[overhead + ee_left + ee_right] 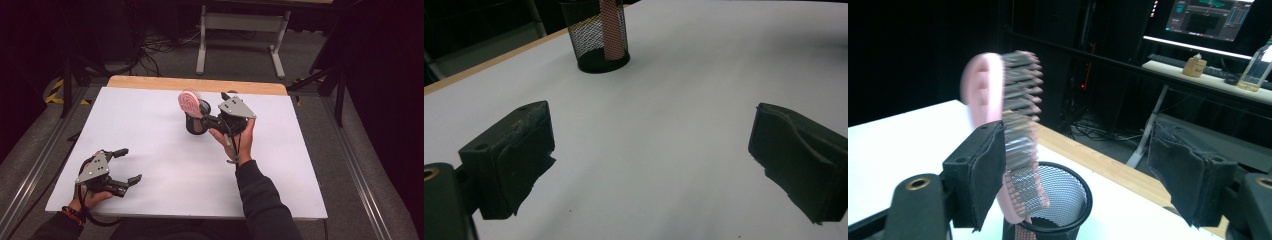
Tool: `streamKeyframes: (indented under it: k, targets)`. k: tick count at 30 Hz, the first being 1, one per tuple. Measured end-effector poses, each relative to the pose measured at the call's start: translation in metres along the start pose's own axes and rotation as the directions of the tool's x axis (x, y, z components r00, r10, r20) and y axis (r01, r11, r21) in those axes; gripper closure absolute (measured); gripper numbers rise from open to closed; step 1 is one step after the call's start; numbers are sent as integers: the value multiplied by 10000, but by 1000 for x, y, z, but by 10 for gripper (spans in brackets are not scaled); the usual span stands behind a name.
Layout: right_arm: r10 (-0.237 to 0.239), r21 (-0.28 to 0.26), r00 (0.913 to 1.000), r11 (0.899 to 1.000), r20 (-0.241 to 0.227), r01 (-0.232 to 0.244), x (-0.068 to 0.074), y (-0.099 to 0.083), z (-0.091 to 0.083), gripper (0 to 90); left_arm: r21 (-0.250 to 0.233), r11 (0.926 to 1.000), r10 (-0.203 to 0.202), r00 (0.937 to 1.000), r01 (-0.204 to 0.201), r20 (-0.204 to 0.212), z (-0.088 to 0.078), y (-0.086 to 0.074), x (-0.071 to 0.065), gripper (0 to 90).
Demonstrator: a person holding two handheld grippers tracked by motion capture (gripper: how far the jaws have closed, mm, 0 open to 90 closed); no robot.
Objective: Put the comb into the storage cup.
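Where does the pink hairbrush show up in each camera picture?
High view: pink hairbrush stands top centre, in the black mesh cup.
Left gripper view: its handle shows through the mesh at the top edge.
Right gripper view: left of centre, beside the left jaw.
Shared landmark: the mesh cup.

Dim room, brightly lit white table; pink brush [1015, 125] motion-blurred.

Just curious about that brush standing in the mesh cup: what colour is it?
Pink. The brush has a pink body with grey bristles, and stands in the black mesh cup; the right gripper view shows it best.
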State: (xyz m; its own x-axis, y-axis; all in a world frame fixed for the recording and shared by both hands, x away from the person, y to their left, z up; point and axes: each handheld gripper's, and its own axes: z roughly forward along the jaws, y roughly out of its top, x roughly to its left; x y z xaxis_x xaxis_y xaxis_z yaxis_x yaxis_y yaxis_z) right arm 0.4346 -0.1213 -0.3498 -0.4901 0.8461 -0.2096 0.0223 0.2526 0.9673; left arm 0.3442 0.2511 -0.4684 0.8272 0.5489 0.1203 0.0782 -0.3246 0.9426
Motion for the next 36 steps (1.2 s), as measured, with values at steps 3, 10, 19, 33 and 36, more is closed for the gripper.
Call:
streamKeyframes:
  k: [3,10,19,33,36]
  targets:
    - [-82,4,10000,10000,-25,82,0,0,-1,242,16,10000,-30,10000,30,16,0,0,0,53]
    - [-211,170,9997,9996,-113,213,1,-2,-2,238,-10,10000,-9,10000,9,12,0,0,0,53]
    - [-259,228,9997,9994,-37,260,-3,-3,-7,237,-4,10000,5,10000,-5,15,0,0,0,53]
    - [-815,352,9965,9961,205,808,-11,0,-21,234,20,10000,40,10000,-40,8,0,1,-1,52]
    - [-837,359,9961,9959,268,827,-13,0,-24,234,16,10000,36,10000,-36,6,0,1,-1,52]
